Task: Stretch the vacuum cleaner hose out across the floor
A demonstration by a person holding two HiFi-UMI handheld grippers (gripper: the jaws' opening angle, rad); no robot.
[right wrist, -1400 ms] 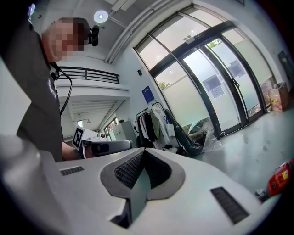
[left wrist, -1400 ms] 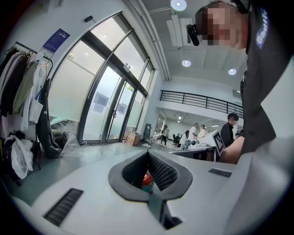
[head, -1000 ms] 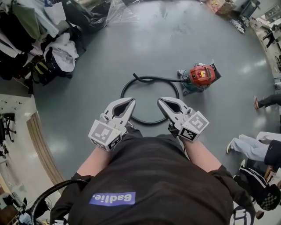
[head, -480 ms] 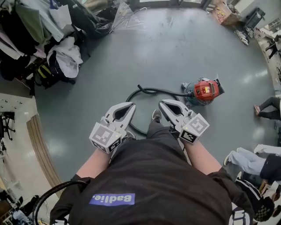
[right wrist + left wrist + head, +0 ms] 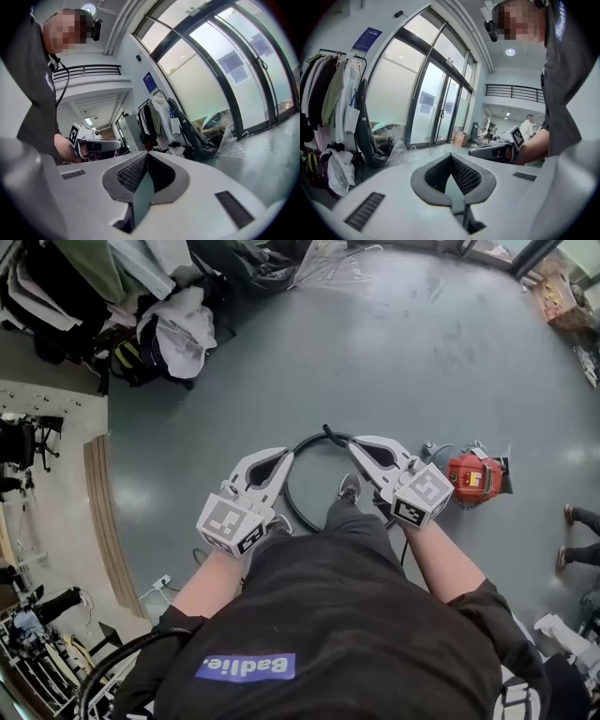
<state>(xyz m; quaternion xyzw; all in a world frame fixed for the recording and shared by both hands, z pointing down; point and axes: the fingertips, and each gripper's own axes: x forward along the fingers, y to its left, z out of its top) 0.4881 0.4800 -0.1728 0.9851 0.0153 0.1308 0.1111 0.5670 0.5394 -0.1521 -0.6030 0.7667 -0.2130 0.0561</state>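
Note:
In the head view a black hose point(image 5: 289, 486) lies in a loop on the grey floor, its free end point(image 5: 326, 431) pointing up. It runs toward a red vacuum cleaner point(image 5: 473, 476) at the right. My left gripper point(image 5: 285, 455) hovers over the loop's left side, shut and empty. Near the hose end my right gripper point(image 5: 355, 442) is shut with nothing in it. A shoe point(image 5: 349, 488) stands inside the loop. In the left gripper view the left gripper point(image 5: 451, 155) points at the glass doors, and the right gripper point(image 5: 146, 153) faces a clothes rack; neither view shows the hose.
Piled clothes and bags point(image 5: 164, 329) fill the upper left. Clear plastic sheeting point(image 5: 328, 257) lies at the top. A raised wooden edge point(image 5: 101, 512) borders the floor on the left. A person's legs point(image 5: 583, 519) show at the right edge, and a box point(image 5: 562, 298) at top right.
The person has stepped forward to the hose loop, one shoe now inside it. The vacuum has shifted to the right of the view. Both grippers stay shut and level.

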